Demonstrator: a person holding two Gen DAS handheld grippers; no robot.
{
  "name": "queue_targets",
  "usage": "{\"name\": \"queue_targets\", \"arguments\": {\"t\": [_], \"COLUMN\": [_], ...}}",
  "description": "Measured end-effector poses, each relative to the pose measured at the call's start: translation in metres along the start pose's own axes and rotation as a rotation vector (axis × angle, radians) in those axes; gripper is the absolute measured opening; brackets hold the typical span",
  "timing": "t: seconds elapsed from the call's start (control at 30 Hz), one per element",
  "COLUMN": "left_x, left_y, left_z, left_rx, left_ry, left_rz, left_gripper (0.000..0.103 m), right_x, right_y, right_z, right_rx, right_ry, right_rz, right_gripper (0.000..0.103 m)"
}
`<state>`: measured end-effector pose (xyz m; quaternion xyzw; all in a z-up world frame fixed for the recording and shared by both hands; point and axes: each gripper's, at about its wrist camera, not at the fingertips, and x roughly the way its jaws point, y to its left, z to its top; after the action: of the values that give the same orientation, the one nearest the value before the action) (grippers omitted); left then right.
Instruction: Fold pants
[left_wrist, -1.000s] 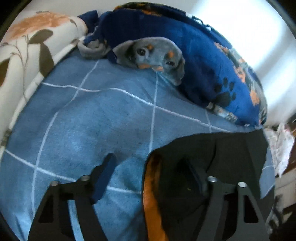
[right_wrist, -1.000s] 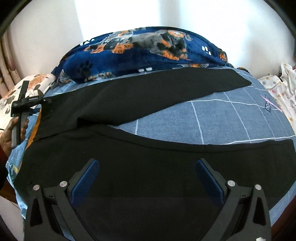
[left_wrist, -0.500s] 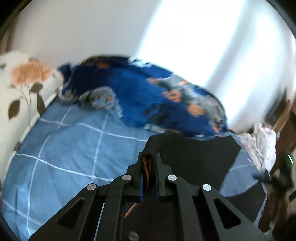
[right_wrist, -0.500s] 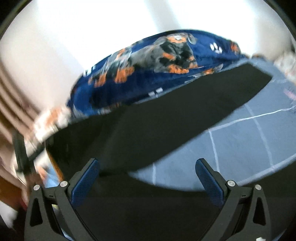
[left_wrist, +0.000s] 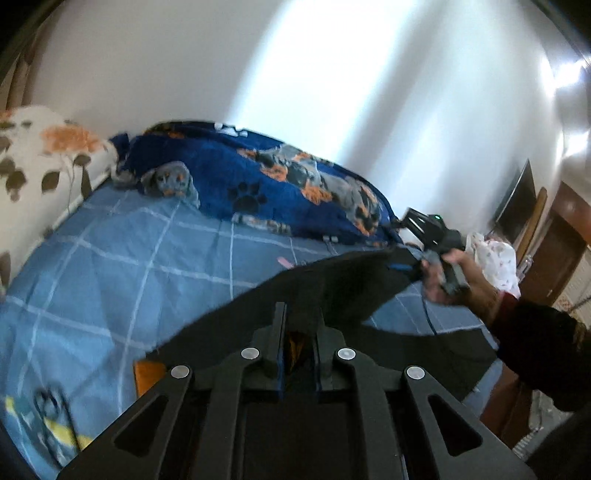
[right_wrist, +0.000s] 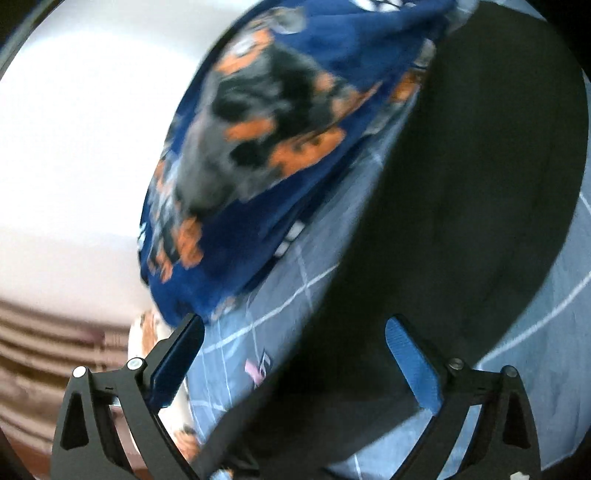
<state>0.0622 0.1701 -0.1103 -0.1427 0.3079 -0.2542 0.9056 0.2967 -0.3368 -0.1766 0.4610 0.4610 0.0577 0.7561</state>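
On the left, the left tongs (left_wrist: 297, 354) are pinched together on the waist end of the black pants (left_wrist: 325, 291), an orange lining showing between the fingers. From there the cloth rises off the blue checked bed (left_wrist: 122, 266) and stretches rightward to the right tongs (left_wrist: 413, 267), which the left view shows at the far edge of the leg. In their own view, though, the right tongs (right_wrist: 295, 354) stand wide apart, with dark cloth lying past the right finger (whether anything is gripped I cannot tell). Judging from this, the fold is only starting: one leg is lifted, nothing is laid over or creased yet, and both the lengthwise fold and later halving remain.
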Motion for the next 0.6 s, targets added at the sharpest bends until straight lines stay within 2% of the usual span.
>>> {"name": "queue_targets", "arguments": {"t": [0.07, 0.13, 0.2, 0.27, 0.33, 0.47, 0.6], "left_x": [0.000, 0.001, 0.004, 0.004, 0.003, -0.004, -0.009], "left_y": [-0.001, 0.001, 0.003, 0.005, 0.011, 0.023, 0.031], "left_z": [-0.007, -0.012, -0.013, -0.012, -0.009, -0.007, -0.013], "left_rx": [-0.014, -0.036, -0.046, -0.055, -0.074, -0.106, -0.134], "left_ry": [0.020, 0.036, 0.049, 0.054, 0.055, 0.063, 0.096], "left_rz": [0.004, 0.002, 0.011, 0.028, 0.038, 0.060, 0.073], "left_gripper": [0.012, 0.012, 0.012, 0.012, 0.013, 0.014, 0.015], "right_x": [0.014, 0.024, 0.032, 0.025, 0.008, -0.050, -0.096], "right_y": [-0.009, -0.017, -0.025, -0.029, -0.026, -0.030, -0.046], "right_z": [0.012, 0.020, 0.020, 0.014, 0.002, -0.040, -0.091], "right_rx": [0.040, 0.067, 0.065, 0.062, 0.005, -0.079, -0.108], "right_ry": [0.029, 0.066, 0.101, 0.088, 0.048, -0.022, -0.055], "right_rz": [-0.042, -0.060, -0.113, -0.090, -0.107, -0.092, -0.099], "right_gripper": [0.079, 0.026, 0.010, 0.006, 0.005, 0.005, 0.004]}}
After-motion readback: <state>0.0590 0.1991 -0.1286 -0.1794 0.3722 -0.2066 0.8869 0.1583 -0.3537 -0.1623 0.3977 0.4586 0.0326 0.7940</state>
